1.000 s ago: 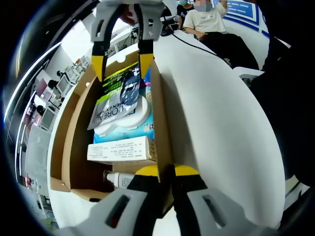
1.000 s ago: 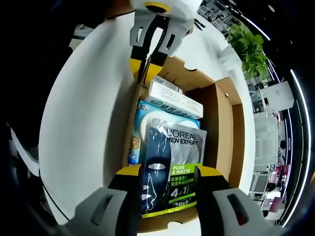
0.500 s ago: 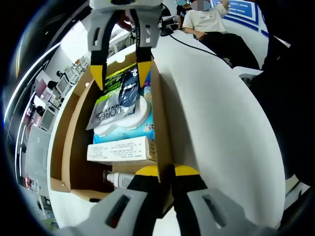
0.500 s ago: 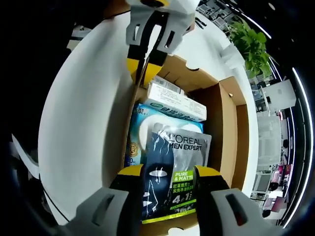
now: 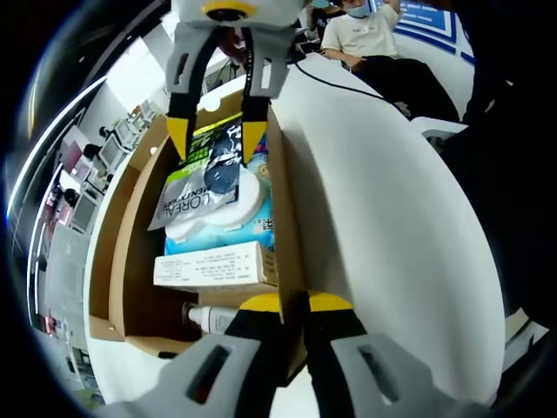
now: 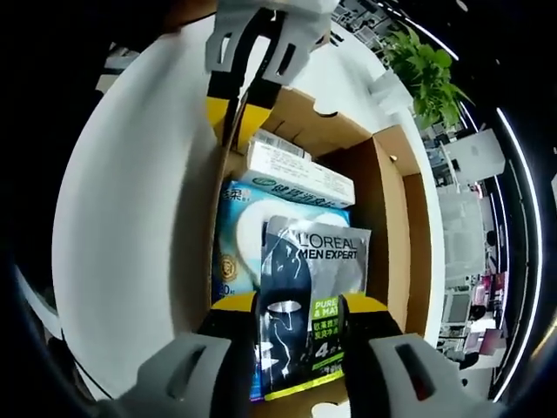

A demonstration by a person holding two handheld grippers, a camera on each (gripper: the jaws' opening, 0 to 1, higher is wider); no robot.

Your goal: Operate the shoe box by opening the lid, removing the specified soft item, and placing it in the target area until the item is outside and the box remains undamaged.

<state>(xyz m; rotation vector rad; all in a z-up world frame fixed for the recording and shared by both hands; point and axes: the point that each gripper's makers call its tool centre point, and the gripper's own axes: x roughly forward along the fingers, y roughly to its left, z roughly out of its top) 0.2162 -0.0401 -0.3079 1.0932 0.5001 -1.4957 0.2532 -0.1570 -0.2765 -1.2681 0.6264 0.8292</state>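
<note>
Currently the right gripper (image 6: 287, 306) has its jaws closed onto the near end of the L'Oreal face-mask sachet (image 6: 312, 287), one yellow tip on each side of it; from the left gripper view the same gripper (image 5: 217, 138) comes down from the top with the sachet (image 5: 202, 178) pinched between its tips. Left gripper (image 5: 294, 302) has its jaws together on the box's side wall at the near end, yellow tips flanking the cardboard edge; in the right gripper view it (image 6: 237, 111) sits at the far end on that same wall. Sachet is partly inside the open shoe box (image 5: 117, 252), its gripped end raised, the rest draped over the blue wet-wipes pack (image 6: 237, 252) with the white round flap. Beyond the wipes, toward the left gripper's end, a white carton (image 5: 215, 266) lies across the box, and a white bottle (image 5: 207, 317) lies just past it against the end wall. Box stands on a white surface (image 5: 383, 226), close to its edge. Past the far edge of the surface a person (image 5: 379, 35) sits, and a potted plant (image 6: 426, 70) stands off in the room.
</note>
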